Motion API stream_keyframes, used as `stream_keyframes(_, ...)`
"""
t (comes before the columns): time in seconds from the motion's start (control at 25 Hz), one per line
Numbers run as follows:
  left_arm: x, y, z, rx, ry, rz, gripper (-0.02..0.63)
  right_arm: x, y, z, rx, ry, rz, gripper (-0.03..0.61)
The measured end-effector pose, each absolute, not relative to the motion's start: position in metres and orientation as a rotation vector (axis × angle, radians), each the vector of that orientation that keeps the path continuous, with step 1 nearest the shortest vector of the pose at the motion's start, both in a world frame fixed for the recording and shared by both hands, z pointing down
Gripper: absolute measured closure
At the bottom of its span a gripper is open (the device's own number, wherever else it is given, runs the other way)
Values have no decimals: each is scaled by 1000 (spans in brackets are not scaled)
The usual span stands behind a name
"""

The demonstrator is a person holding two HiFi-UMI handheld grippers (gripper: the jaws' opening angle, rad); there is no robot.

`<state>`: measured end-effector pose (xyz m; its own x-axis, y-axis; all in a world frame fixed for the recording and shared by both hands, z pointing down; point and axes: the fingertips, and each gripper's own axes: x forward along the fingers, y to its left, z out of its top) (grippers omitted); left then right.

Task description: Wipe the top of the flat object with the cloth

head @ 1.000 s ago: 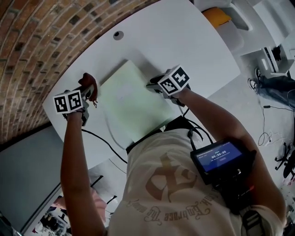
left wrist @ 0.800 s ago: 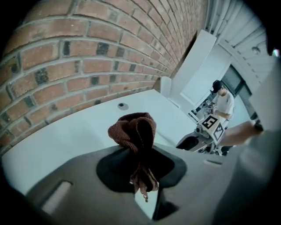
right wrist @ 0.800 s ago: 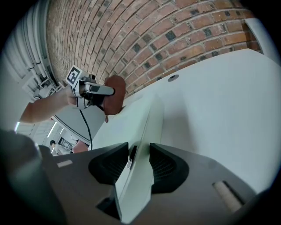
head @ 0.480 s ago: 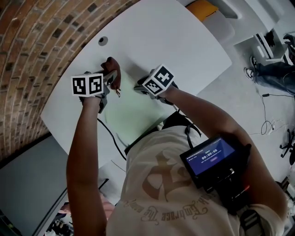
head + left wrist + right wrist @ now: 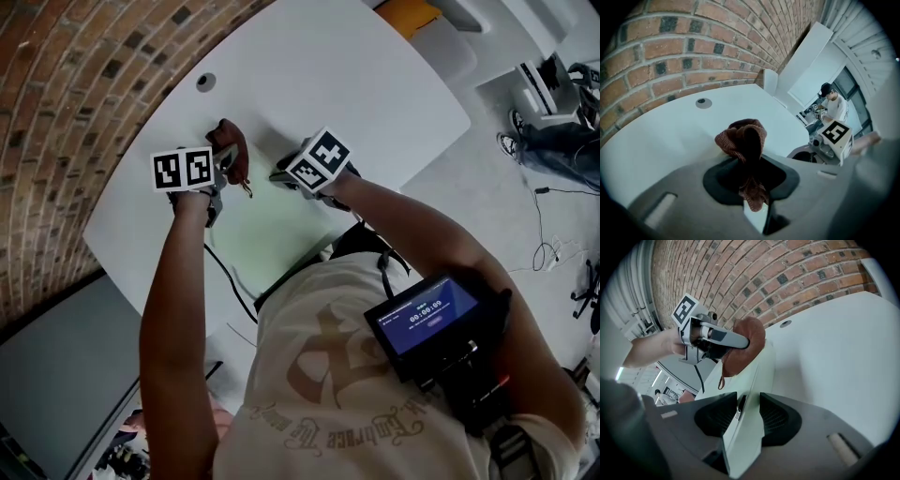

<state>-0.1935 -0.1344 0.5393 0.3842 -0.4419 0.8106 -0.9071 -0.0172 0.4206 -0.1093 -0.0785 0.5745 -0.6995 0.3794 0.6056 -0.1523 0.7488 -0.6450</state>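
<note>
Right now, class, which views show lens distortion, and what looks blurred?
Head view: brick wall courses arc. Left gripper view: strong fisheye, dark corners; brown cloth fairly sharp. Right gripper view: brick wall curves too; pale green board blurs up close.

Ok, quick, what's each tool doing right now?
Left tool: closed on the brown cloth.
Right tool: closed on the edge of the pale green board.

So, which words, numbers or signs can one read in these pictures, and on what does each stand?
Screen at the person's waist: a row of digits with colons, too small to read.
Shirt print: curved ornate letters, not readable.
Marker cubes: black-and-white square patterns only, no words.
</note>
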Motion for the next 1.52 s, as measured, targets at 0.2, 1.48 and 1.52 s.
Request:
stream_keyframes(0.2, -217, -102, 543, 1563, -1251, 514, 535, -111, -80, 576, -171, -2178, 879, 417)
stream_keyframes(1.48, -225, 3, 506, 1491, -1352, 403, 535, -108, -77, 568, -159, -2212, 916, 416)
stream_keyframes(1.52, -216, -6, 505, 1518, -1330, 412, 535, -109, -73, 567, -171, -2210, 897, 402)
